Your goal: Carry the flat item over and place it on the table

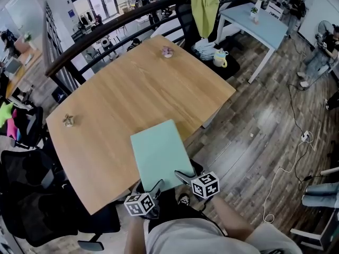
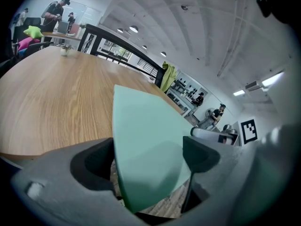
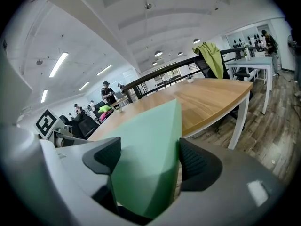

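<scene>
The flat item [image 1: 159,155] is a mint-green rectangular sheet. Its far part lies over the near corner of the wooden table [image 1: 122,89], and its near end overhangs the edge toward me. My left gripper [image 1: 157,187] is shut on the sheet's near left corner. My right gripper [image 1: 183,176] is shut on its near right corner. In the left gripper view the sheet [image 2: 146,145] fills the gap between the jaws of that gripper [image 2: 148,157]. The right gripper view shows the sheet [image 3: 150,149] pinched in that gripper [image 3: 148,157]. Whether the sheet touches the tabletop is unclear.
A small pinkish object [image 1: 168,52] sits at the table's far edge and another small object [image 1: 68,120] at its left edge. Black chairs [image 1: 32,194] crowd the left. A railing with a green cloth [image 1: 201,4], a light blue table [image 1: 254,25] and a floor cable [image 1: 296,152] lie beyond.
</scene>
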### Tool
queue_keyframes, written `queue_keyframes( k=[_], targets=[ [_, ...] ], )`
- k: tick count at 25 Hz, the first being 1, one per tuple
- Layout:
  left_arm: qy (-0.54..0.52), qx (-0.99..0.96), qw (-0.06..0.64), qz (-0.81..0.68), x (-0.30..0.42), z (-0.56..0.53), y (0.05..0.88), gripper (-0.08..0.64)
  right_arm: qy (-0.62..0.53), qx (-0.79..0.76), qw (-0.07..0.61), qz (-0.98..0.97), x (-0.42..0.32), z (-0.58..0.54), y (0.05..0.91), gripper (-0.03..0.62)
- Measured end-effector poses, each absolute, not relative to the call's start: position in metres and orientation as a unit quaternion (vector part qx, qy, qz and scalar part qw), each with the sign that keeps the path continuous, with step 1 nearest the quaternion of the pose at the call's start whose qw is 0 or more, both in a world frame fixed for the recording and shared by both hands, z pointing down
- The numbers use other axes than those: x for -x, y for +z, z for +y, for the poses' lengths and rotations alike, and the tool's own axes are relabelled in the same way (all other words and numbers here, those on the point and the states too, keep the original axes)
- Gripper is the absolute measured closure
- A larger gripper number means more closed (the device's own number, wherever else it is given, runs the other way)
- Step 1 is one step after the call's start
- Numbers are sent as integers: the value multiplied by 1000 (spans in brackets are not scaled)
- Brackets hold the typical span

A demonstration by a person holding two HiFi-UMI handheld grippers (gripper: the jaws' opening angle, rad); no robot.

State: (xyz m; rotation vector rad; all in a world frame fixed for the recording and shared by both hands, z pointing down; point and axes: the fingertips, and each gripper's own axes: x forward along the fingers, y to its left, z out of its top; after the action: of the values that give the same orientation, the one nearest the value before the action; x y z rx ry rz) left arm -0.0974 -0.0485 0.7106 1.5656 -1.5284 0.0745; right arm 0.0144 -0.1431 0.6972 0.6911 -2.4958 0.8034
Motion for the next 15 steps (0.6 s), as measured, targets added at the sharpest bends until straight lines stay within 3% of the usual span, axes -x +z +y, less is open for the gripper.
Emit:
queue_keyframes(
  k=[15],
  targets=[
    [47,-630,462,-623,124,-73,722,95,300,-241,229,-894,12,-167,712,196]
  ],
)
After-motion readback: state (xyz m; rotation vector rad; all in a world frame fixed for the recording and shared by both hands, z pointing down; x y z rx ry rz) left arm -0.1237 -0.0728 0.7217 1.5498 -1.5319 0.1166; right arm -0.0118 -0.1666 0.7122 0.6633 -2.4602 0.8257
